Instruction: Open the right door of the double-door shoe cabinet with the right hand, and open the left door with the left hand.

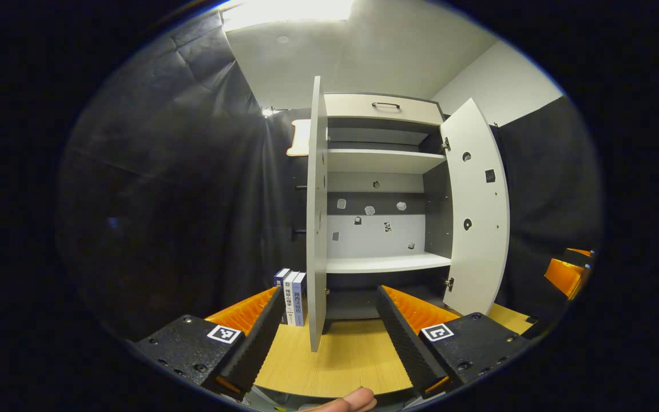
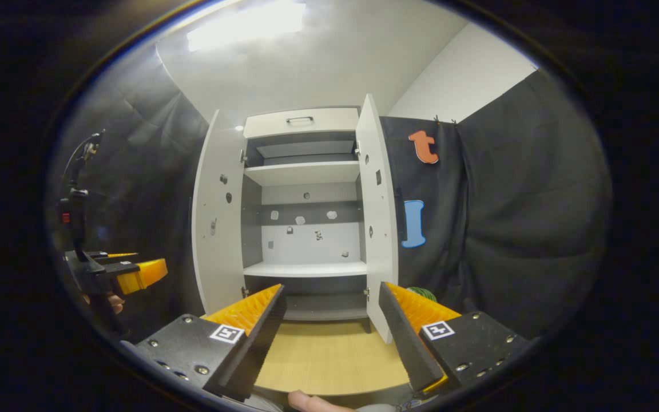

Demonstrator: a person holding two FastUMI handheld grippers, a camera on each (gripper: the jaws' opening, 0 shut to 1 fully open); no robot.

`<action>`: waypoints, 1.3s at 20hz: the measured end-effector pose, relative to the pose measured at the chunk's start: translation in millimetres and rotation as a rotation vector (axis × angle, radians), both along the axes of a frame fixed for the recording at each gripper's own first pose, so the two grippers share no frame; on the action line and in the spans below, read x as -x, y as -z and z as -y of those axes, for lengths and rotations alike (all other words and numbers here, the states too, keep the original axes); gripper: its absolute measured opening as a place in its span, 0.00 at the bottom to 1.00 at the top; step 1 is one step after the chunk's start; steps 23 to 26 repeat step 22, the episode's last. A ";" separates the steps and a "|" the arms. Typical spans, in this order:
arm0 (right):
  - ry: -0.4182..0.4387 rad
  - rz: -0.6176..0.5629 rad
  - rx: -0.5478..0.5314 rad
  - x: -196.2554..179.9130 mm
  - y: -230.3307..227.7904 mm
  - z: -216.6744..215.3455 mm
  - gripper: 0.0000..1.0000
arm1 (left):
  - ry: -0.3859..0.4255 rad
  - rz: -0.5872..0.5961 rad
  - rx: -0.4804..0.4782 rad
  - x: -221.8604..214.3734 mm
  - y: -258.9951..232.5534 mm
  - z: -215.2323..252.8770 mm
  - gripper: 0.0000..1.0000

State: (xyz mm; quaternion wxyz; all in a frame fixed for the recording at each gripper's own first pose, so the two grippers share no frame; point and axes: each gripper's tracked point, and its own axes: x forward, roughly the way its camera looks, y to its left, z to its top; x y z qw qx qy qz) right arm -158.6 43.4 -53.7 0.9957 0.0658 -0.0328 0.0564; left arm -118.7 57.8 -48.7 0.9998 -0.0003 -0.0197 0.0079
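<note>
Both doors of the shoe cabinet stand swung out, baring pale shelves and a drawer with a dark handle along the top. In the left gripper view, the left door is seen nearly edge-on, with a few upright books just beyond it on the left; the right door angles out on the right. The left gripper hangs over the wooden floor near the cabinet, its fingers spread wide with nothing between them, the left door's lower edge in the gap but apart from both. In the right gripper view, the left gripper sits at the far left edge, held by a hand. The right gripper faces the cabinet's open middle, its fingers likewise parted and holding nothing, the right door just beyond its right finger.
</note>
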 end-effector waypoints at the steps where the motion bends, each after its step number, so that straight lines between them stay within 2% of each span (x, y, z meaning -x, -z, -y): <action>1: -0.001 0.002 0.000 0.6 -0.7 0.3 0.97 | -0.003 -0.005 -0.004 0.1 2.5 -1.9 1.00; 11: -0.009 -0.025 0.081 -2.1 2.3 -2.1 0.97 | 0.013 0.013 -0.019 2.8 0.4 2.7 0.98; 21: 0.006 -0.002 0.091 0.9 -3.0 1.7 0.97 | 0.023 0.015 -0.018 4.1 -4.5 7.8 0.98; 22: -0.003 -0.005 0.082 0.6 -1.9 0.6 0.94 | 0.028 0.015 -0.019 4.6 -5.3 9.8 0.99; 26: -0.003 -0.005 0.082 0.6 -1.9 0.6 0.94 | 0.028 0.015 -0.019 4.6 -5.3 9.8 0.99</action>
